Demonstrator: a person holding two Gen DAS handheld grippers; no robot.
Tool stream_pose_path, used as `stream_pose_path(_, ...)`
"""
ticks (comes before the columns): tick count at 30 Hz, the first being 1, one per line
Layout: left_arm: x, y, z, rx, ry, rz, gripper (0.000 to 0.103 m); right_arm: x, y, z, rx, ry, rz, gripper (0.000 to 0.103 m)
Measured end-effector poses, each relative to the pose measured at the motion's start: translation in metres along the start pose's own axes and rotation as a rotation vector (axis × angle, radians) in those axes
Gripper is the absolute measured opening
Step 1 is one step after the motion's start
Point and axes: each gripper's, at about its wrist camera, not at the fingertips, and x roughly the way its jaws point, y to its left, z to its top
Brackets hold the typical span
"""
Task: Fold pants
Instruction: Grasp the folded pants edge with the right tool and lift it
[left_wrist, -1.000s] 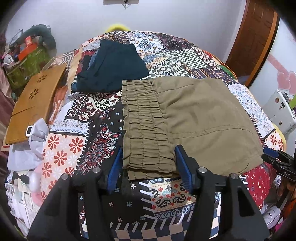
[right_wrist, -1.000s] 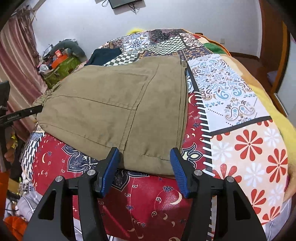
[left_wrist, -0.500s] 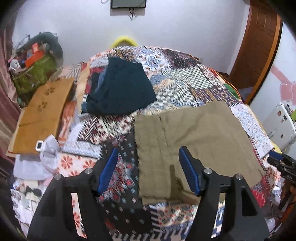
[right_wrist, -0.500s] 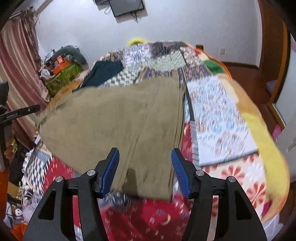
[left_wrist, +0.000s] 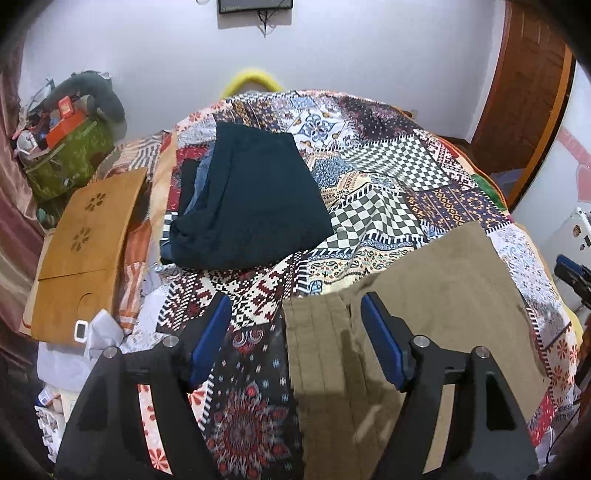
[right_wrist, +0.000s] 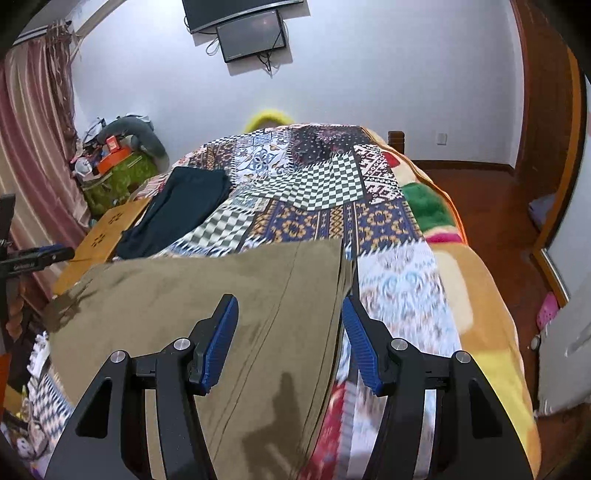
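Note:
The olive pants (left_wrist: 443, 295) lie folded flat on the patchwork bed quilt (left_wrist: 388, 166). Their ribbed waistband end is toward the left wrist view. My left gripper (left_wrist: 293, 299) hovers above that waistband corner. Its jaws are opening, and the cloth lies below them, untouched by the pads. In the right wrist view the pants (right_wrist: 184, 295) spread left under my right gripper (right_wrist: 289, 299). That gripper hangs open over the pants' right edge, gripping nothing.
A folded dark teal garment (left_wrist: 251, 199) lies farther back on the quilt. A wooden lap desk (left_wrist: 85, 240) leans at the bed's left side, beside a cluttered green bag (left_wrist: 66, 158). An orange blanket (right_wrist: 480, 295) edges the bed's right side, with wooden floor (right_wrist: 491, 206) beyond.
Both grippers have drawn back and risen from the pants' near edge, so more of the bed and wall shows. The left jaws stand wider. The pants stay flat on the quilt.

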Motion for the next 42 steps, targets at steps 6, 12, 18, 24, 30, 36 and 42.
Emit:
stream_pose_path(6, 0.040, 0.002, 0.008, -0.019, 0.087, -0.024, 0.073, 0.056, -0.020, 0.026, 0.001, 0.056, -0.003, 0.055)
stream_pose_path(12, 0.065, 0.000, 0.003, -0.021, 0.140, -0.037, 0.073, 0.118, -0.040, 0.041, 0.009, 0.142, 0.004, 0.055)
stream_pose_path(18, 0.071, -0.002, -0.007, -0.010, 0.133, -0.047, 0.074, 0.172, -0.054, 0.049, 0.008, 0.252, -0.021, 0.042)
stream_pose_path(24, 0.072, -0.003, -0.013, -0.002, 0.095, -0.024, 0.070, 0.187, -0.054, 0.044, 0.000, 0.303, -0.008, 0.011)
stream_pose_path(30, 0.070, 0.000, -0.017, -0.019, 0.070, 0.034, 0.063, 0.192, -0.053, 0.042, -0.042, 0.310, -0.043, 0.006)
stream_pose_path(36, 0.071, 0.011, -0.020, -0.087, 0.079, -0.012, 0.063, 0.197, -0.041, 0.041, -0.108, 0.304, -0.114, 0.006)
stream_pose_path(42, 0.054, -0.001, -0.016, -0.005, 0.063, 0.030, 0.063, 0.173, -0.030, 0.051, -0.123, 0.275, -0.116, 0.010)
